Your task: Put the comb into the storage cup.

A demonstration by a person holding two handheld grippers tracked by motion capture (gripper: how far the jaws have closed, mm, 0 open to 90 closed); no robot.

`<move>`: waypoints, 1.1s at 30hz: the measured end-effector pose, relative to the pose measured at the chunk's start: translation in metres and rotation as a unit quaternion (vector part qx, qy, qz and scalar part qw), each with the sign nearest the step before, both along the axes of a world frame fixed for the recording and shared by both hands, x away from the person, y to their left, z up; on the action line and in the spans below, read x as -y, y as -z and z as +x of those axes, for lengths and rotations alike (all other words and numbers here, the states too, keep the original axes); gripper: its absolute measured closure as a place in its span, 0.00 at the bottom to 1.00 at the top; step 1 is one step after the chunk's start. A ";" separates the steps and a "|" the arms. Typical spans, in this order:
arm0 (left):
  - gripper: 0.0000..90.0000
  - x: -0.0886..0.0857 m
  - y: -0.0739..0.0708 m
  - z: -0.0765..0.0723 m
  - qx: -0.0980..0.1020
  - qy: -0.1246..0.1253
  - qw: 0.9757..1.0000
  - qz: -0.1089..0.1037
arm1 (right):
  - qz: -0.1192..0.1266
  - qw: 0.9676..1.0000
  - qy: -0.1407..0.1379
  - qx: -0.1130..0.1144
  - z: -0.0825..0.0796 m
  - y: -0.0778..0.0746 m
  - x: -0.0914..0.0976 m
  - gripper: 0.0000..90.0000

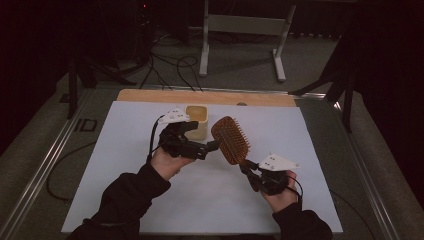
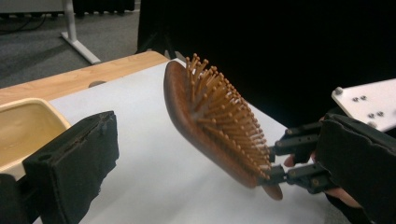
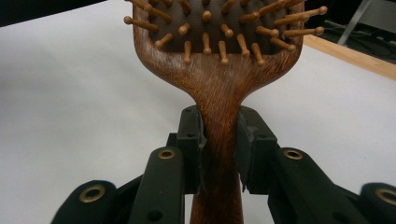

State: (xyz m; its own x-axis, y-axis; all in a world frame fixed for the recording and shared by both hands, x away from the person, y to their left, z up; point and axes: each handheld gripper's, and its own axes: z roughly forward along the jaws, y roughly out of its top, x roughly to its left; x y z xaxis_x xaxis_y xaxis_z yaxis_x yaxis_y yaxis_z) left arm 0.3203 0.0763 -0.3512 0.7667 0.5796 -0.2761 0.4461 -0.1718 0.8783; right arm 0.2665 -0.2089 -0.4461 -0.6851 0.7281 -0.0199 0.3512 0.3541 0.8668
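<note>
Here the right hand-held gripper (image 1: 248,169) clamps the hairbrush (image 1: 230,139) handle, head tilted up toward the released left hand-held gripper (image 1: 212,146).

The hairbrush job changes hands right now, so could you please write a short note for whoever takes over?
Right tongs: shut on the handle of the hairbrush, held above the white mat, bristles toward the person.
Left tongs: empty, beside the brush head; open or shut is unclear.
Yellow tub: on the mat behind the left tongs.
Done: brush picked up.
Left: probably working on the bristles with the left tongs, perhaps over the tub.
</note>
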 end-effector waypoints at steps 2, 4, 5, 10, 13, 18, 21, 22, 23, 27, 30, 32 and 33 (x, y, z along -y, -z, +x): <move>0.00 0.003 0.001 0.004 -0.009 -0.003 1.000 -0.003 | -0.003 1.000 -0.003 0.001 0.001 0.000 0.001 0.82; 0.00 0.005 0.004 0.008 -0.022 -0.006 1.000 -0.010 | -0.004 1.000 -0.001 0.003 0.001 0.000 0.000 0.82; 0.00 0.006 0.005 0.011 -0.032 -0.005 0.999 -0.012 | -0.002 1.000 0.000 0.004 0.001 0.000 0.000 0.82; 0.00 0.014 0.014 0.021 -0.068 0.002 0.998 -0.017 | -0.004 1.000 -0.003 0.005 0.002 0.000 0.000 0.82; 0.00 0.018 0.020 0.025 -0.080 -0.004 0.997 -0.021 | -0.004 1.000 -0.004 0.003 0.002 0.000 -0.001 0.82; 0.06 0.026 0.027 0.029 -0.094 -0.009 0.995 -0.039 | -0.001 1.000 -0.004 0.004 0.001 0.000 -0.001 0.82; 0.07 0.030 0.029 0.030 -0.098 -0.009 0.994 -0.055 | 0.000 1.000 -0.004 0.002 0.001 0.000 -0.001 0.81; 0.11 0.033 0.030 0.031 -0.103 -0.008 0.993 -0.062 | 0.000 1.000 -0.006 0.003 0.001 0.000 -0.001 0.81; 0.12 0.033 0.030 0.031 -0.103 -0.008 0.993 -0.062 | 0.000 1.000 -0.006 0.003 0.001 0.000 -0.001 0.81; 0.12 0.041 0.033 0.033 -0.112 -0.008 0.991 -0.067 | -0.001 1.000 -0.005 0.002 0.002 0.001 -0.001 0.81; 0.15 0.047 0.036 0.033 -0.119 -0.011 0.990 -0.071 | 0.000 1.000 -0.006 0.003 0.002 0.001 -0.001 0.81; 0.17 0.049 0.037 0.033 -0.123 -0.009 0.990 -0.071 | 0.001 1.000 -0.005 0.002 0.002 0.001 -0.001 0.81; 0.17 0.050 0.038 0.033 -0.123 -0.009 0.990 -0.071 | 0.000 1.000 -0.005 0.002 0.002 0.001 -0.001 0.81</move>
